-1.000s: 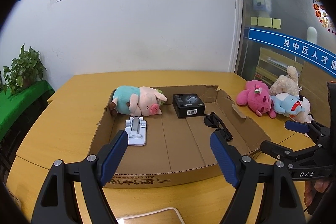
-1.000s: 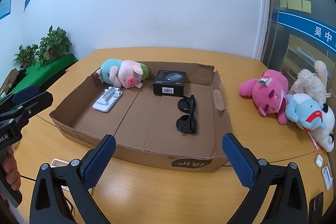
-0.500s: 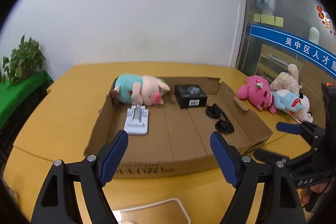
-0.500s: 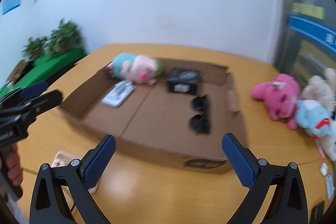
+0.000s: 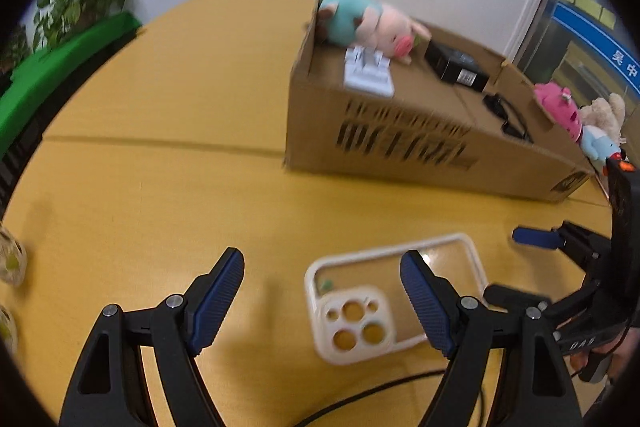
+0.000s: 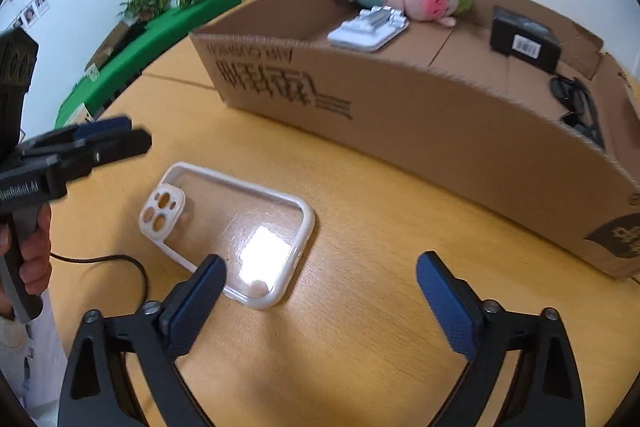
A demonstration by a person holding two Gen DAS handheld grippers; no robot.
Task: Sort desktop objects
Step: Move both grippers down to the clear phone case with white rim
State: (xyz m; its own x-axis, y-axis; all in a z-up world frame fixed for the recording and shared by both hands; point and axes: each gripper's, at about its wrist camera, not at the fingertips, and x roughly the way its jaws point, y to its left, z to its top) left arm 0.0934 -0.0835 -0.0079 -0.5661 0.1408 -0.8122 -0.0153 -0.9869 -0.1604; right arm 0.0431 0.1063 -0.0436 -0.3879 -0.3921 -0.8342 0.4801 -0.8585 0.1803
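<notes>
Just one phone case (image 6: 228, 227), one cardboard box (image 6: 420, 119), four items inside.

Dipped both views down from the open cardboard box (image 5: 420, 143), now upper right, onto a clear white-rimmed phone case (image 6: 236, 227) at lower centre.

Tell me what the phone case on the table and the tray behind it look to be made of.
Phone case: seemingly clear glossy plastic back, since the table shows through and a bright glare sits on it, with an off-white matte rim, possibly soft rubbery plastic. Tray: brown corrugated cardboard, matte, with fluting along its cut top edge and black print on its wall.
</notes>
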